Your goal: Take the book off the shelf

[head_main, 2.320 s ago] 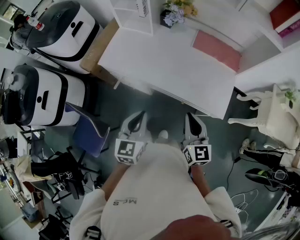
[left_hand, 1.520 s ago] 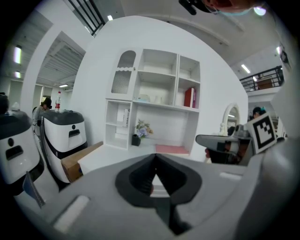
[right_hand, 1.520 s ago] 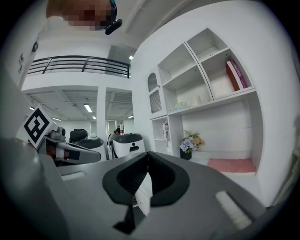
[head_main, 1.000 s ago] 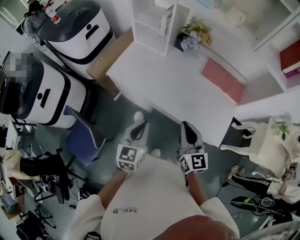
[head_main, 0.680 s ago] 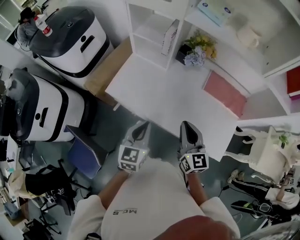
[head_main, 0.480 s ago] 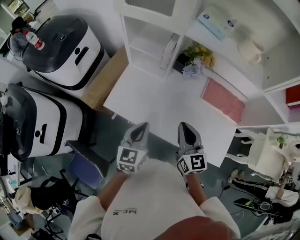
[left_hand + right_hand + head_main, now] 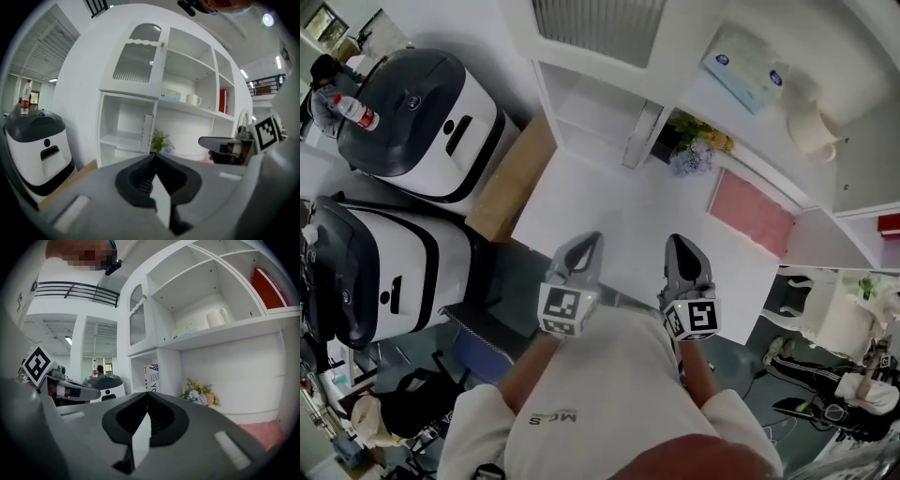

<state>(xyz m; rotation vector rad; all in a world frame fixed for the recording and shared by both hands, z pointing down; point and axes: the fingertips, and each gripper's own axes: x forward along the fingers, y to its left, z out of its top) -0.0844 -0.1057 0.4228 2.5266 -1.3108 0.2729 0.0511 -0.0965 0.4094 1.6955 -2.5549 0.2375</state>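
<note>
My left gripper (image 7: 589, 246) and right gripper (image 7: 677, 246) are both closed and empty (well short of the shelf (image 7: 581, 105)). If I reach in without opening them, I'd shove the book (image 7: 637, 136) over, since it seems to stand loose.

Left hand-held gripper (image 7: 583, 251) and right hand-held gripper (image 7: 682, 255) side by side, level, jaws closed, both empty.

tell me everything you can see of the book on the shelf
The book is thin and closed, with a white cover. The right gripper view shows large dark lettering, partly cut off, and a stars-and-stripes patch at its top. It stands on end, about upright, at the right edge of the lower open compartment of the white shelf unit, its bottom on the compartment floor, apparently against the right side wall. Potted flowers sit just beyond that wall. Nothing else touches it.
</note>
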